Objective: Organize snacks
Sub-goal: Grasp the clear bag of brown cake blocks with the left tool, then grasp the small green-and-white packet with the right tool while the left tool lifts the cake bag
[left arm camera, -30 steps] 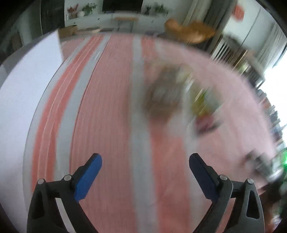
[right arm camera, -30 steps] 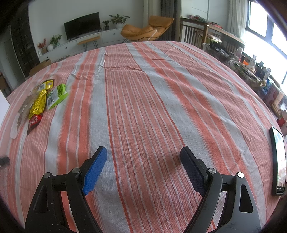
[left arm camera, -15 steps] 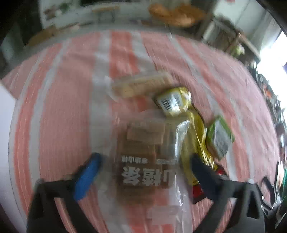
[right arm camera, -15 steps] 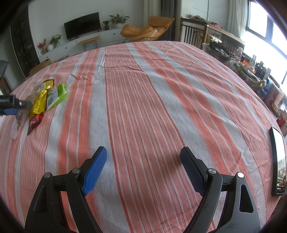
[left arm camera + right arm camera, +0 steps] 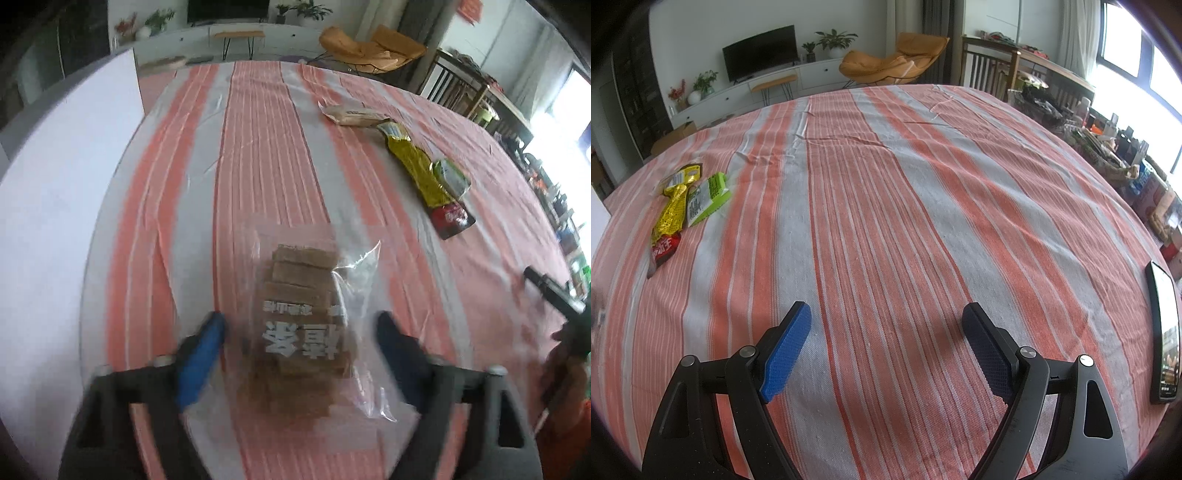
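A clear bag of brown snack bars [image 5: 303, 325] lies on the striped tablecloth between the fingers of my left gripper [image 5: 299, 332], which is open around it; contact cannot be told through the blur. Farther right lie a beige packet [image 5: 354, 115], a yellow and red packet [image 5: 424, 177] and a green packet [image 5: 452, 179]. In the right wrist view the yellow packet [image 5: 672, 210] and green packet [image 5: 707, 197] lie at the far left. My right gripper [image 5: 886, 325] is open and empty over the cloth.
A white box wall [image 5: 62, 192] stands at the left of the table. A black phone [image 5: 1165, 332] lies at the right table edge. A chair, a TV bench and cluttered shelves stand beyond the table.
My left gripper has swung over to the snacks and come down around the clear bag. The other packets now lie farther away to the right. My right gripper has not moved.
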Demonstrator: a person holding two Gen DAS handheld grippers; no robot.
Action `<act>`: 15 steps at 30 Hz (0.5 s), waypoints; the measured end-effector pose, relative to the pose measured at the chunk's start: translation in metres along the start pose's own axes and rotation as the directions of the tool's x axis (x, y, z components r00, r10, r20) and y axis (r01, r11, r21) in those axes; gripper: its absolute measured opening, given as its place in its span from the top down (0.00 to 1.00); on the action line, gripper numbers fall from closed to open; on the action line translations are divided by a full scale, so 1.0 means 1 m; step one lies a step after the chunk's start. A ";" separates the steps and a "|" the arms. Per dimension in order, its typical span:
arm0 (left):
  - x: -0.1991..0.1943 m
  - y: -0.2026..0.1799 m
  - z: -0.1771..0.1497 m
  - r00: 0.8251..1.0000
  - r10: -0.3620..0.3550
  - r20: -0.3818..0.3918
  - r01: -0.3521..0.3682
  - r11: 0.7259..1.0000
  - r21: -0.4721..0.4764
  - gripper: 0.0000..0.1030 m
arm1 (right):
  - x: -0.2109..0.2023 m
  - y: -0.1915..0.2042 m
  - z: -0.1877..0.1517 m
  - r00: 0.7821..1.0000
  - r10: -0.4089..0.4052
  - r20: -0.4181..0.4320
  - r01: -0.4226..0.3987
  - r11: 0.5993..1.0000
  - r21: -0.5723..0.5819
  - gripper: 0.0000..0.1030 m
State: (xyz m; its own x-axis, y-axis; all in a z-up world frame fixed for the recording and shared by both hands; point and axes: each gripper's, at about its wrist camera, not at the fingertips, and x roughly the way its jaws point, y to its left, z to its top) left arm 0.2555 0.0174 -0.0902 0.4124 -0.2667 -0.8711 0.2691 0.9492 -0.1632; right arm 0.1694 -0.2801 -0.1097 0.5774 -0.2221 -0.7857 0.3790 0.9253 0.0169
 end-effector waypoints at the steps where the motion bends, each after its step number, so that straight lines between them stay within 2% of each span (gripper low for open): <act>1: 0.002 -0.002 0.000 1.000 0.006 0.009 -0.006 1.000 0.010 0.13 | -0.001 0.001 0.000 1.000 0.001 0.000 -0.001 1.000 0.001 0.16; 3: 0.007 -0.007 0.000 0.999 0.025 0.029 -0.027 0.999 0.040 0.09 | 0.000 0.000 0.000 1.000 0.001 0.000 -0.001 1.000 0.001 0.16; 6: 0.021 -0.024 0.001 0.990 0.118 0.079 -0.127 0.984 0.124 0.00 | 0.000 0.000 0.000 1.000 0.002 0.000 -0.002 1.000 0.001 0.16; 8: 0.022 -0.024 0.001 0.989 0.102 0.110 -0.114 0.987 0.114 0.00 | 0.000 0.001 0.000 1.000 0.001 0.000 -0.001 1.000 0.001 0.16; 15: 0.023 -0.023 0.002 0.988 0.104 0.117 -0.117 0.987 0.108 0.00 | 0.000 0.000 0.000 1.000 0.001 0.000 -0.001 1.000 0.001 0.16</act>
State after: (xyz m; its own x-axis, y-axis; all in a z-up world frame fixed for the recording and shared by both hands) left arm 0.2602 -0.0108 -0.1053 0.5372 -0.1840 -0.8231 0.3115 0.9502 -0.0091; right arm 0.1693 -0.2797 -0.1094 0.5779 -0.2209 -0.7856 0.3788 0.9253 0.0184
